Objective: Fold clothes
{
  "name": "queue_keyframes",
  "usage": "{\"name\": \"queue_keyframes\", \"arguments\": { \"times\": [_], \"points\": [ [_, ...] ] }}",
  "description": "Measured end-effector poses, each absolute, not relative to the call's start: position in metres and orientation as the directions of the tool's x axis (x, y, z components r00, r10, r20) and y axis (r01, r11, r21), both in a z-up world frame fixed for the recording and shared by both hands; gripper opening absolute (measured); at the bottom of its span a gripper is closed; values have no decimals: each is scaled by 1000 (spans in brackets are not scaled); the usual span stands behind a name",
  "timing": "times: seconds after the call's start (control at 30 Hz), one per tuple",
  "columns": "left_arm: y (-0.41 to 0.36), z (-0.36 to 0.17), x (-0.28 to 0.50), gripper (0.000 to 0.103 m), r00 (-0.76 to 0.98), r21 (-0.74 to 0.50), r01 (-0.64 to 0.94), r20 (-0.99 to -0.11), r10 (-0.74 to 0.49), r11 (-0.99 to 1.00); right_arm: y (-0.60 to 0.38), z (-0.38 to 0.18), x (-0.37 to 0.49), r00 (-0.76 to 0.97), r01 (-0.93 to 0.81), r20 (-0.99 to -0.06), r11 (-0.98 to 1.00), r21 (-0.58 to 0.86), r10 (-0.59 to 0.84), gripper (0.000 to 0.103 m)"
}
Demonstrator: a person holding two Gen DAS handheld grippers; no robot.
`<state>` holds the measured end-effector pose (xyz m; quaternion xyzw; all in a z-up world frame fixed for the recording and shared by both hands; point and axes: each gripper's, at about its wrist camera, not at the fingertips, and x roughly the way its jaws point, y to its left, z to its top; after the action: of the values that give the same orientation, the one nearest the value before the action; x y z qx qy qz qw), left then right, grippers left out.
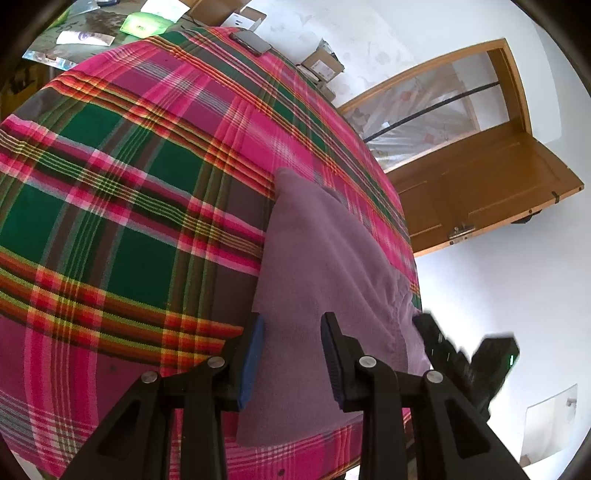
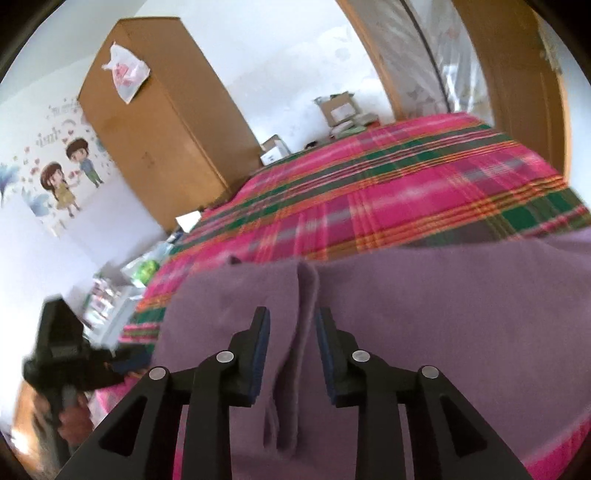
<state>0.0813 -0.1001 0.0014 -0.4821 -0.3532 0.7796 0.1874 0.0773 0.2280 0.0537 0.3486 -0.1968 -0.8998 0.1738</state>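
A purple fleece garment [image 1: 325, 266] lies folded on the bed's plaid cover [image 1: 129, 192], near the bed's edge. My left gripper [image 1: 293, 325] is open, its jaws standing over the garment's near end with nothing between them. The right gripper shows in the left wrist view at the garment's right edge [image 1: 432, 332]. In the right wrist view the garment [image 2: 424, 314] fills the foreground. My right gripper [image 2: 291, 321] is open, its jaws on either side of a raised fold ridge [image 2: 306, 295] without closing on it. The left gripper shows blurred at far left [image 2: 62, 350].
A phone [image 1: 251, 40] lies on the bed's far edge. Beyond are a cluttered table [image 1: 92, 29], cardboard boxes [image 1: 321, 62] and a wooden door [image 1: 480, 177]. A wooden wardrobe [image 2: 159, 136] stands by the wall, with boxes [image 2: 336, 107] behind the bed.
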Motion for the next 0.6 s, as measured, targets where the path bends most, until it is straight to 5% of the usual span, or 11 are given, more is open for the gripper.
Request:
{"name": "queue_keyframes", "arguments": {
  "times": [0.3,0.37,0.4,0.6],
  "points": [
    [-101,-2,81,33,-443,-723,32,-629,639,-690,217,48,21,-618,205,-592,-833,513,-517,29],
    [-101,-2,80,33,-439,-725,33,-629,641,-688,215,44,12,-595,205,-596,-819,535,-539,23],
    [-101,-3,79,33,-438,-725,35,-630,641,-688,215,43,11,-592,212,-596,-818,534,-542,8],
    [-103,-4,75,33,-434,-728,42,-630,644,-684,219,49,17,-638,215,-569,-830,515,-519,5]
  ]
}}
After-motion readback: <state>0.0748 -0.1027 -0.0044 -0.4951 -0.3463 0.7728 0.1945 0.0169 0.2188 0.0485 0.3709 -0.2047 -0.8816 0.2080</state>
